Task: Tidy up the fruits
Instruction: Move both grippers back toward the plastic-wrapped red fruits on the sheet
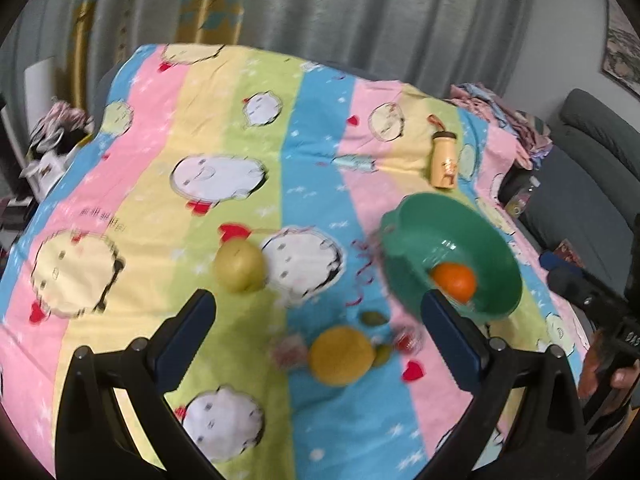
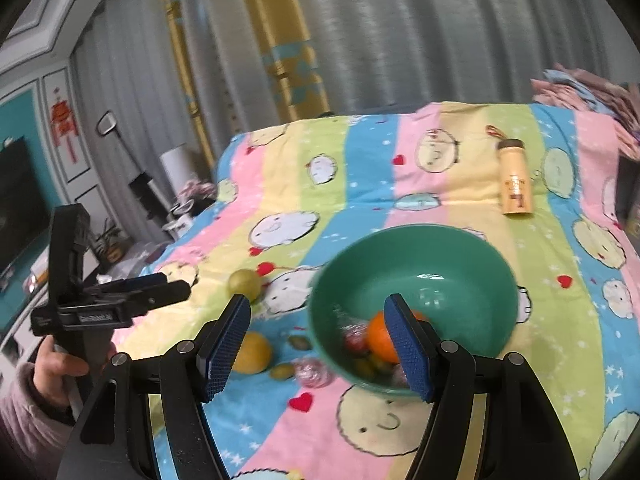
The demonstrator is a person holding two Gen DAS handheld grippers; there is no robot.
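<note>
My right gripper's finger (image 2: 408, 350) hides part of the orange (image 2: 380, 340); small fruits (image 2: 366, 364) beside it in the bowl (image 2: 420, 240) blur together, too small for me to name.

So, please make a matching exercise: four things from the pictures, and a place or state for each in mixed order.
Things:
1. orange
2. pale green fruit
3. tan bottle
4. left gripper

Places or states:
a. lying at the far side of the cloth
b. inside the green bowl
c. open, holding nothing
d. on the cloth, left of the bowl

Pairs: 1-b, 2-d, 3-a, 4-c
</note>
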